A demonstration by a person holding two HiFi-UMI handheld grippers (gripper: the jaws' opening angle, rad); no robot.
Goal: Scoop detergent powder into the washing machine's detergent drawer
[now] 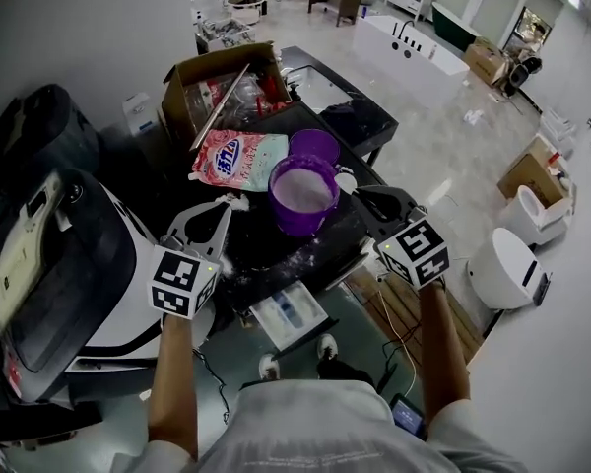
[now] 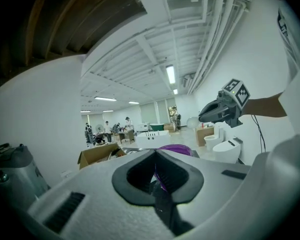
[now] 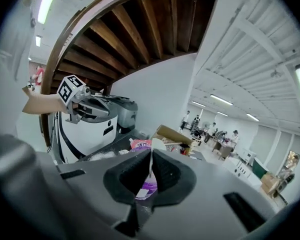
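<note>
Right claw (image 1: 361,197) pinches a white scoop (image 1: 345,178) by its handle, just beside the purple bucket (image 1: 300,227) of detergent powder (image 1: 302,190) on the table (image 1: 327,236); left claw (image 1: 220,209) pressed together, empty; pink detergent bag (image 1: 238,159) behind, print too blurred to read.

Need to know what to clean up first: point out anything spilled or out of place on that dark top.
Loose white powder is scattered over the dark top in front of the purple tub, near the edge above the open drawer. It looks spilled rather than scooped. The pink bag lies flat behind the tub. Nothing looks broken.
</note>
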